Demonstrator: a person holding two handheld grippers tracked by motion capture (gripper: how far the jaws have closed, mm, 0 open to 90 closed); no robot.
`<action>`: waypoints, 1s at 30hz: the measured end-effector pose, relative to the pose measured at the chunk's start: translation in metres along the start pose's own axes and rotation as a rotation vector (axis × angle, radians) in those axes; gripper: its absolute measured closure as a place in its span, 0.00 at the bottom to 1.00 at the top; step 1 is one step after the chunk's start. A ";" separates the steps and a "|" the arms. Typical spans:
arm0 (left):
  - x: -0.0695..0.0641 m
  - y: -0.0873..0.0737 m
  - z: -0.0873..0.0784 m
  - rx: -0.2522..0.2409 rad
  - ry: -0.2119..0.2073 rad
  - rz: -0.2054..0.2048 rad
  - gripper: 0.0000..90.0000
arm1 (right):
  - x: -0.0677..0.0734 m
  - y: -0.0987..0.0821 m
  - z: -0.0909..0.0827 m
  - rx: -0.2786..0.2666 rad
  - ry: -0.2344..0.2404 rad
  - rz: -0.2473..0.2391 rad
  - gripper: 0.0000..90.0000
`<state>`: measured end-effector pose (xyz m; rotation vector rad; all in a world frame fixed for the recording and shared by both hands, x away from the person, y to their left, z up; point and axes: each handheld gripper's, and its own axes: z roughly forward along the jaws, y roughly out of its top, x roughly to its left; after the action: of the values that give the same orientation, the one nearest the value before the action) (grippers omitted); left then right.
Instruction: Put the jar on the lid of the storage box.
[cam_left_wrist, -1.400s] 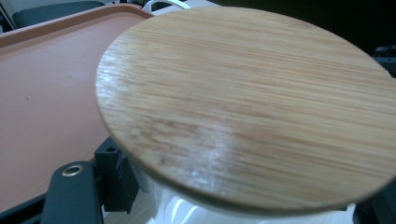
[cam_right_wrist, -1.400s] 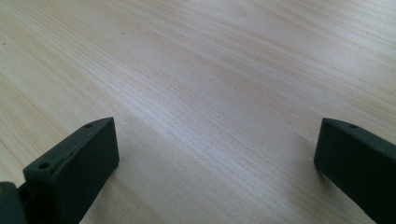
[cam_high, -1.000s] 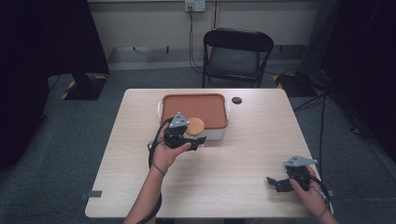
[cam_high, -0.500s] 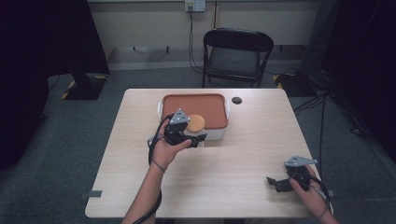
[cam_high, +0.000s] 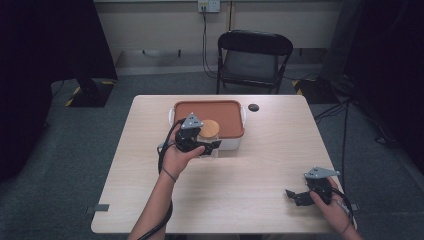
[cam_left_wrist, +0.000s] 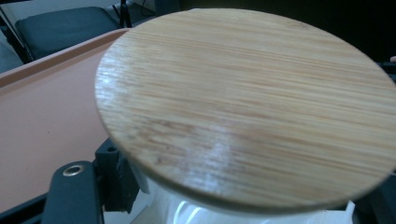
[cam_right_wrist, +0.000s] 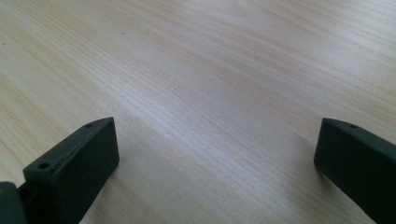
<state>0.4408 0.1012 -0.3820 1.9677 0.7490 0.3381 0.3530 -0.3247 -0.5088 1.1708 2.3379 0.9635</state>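
Closed jaws of the left gripper (cam_high: 202, 144) clamp a jar (cam_high: 208, 139) with a round wooden lid (cam_high: 209, 128), seen from the high view; the jar sits at the near edge of a white box (cam_high: 230, 144) with a red-brown lid (cam_high: 209, 114), touching or just beside it; the right gripper (cam_high: 300, 196) rests far off near the table's (cam_high: 250, 190) right front corner, jaws spread and holding nothing; a small black disc (cam_high: 253, 107) lies beyond the box; a black chair (cam_high: 254, 59) stands behind the table.

Left gripper view: the wooden lid (cam_left_wrist: 247, 107) is close up and tilted, with pale glass (cam_left_wrist: 196, 210) under it; a black jaw presses in at the lower left; the red-brown lid (cam_left_wrist: 51, 121) lies to the left behind it.

Right gripper view: two black jaws stand wide apart over bare tabletop (cam_right_wrist: 210, 84); nothing between them.
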 end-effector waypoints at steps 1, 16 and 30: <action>0.000 0.001 0.000 -0.002 -0.001 -0.002 0.29 | 0.000 0.000 0.000 0.000 0.000 0.000 0.00; 0.005 0.011 -0.004 -0.002 0.012 0.003 0.29 | 0.000 0.000 0.000 0.000 0.000 0.000 0.00; 0.009 0.022 -0.009 0.003 0.022 0.015 0.29 | 0.000 0.000 0.000 0.000 0.000 0.000 0.00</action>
<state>0.4508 0.1054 -0.3593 1.9761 0.7489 0.3685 0.3530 -0.3247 -0.5088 1.1710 2.3379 0.9634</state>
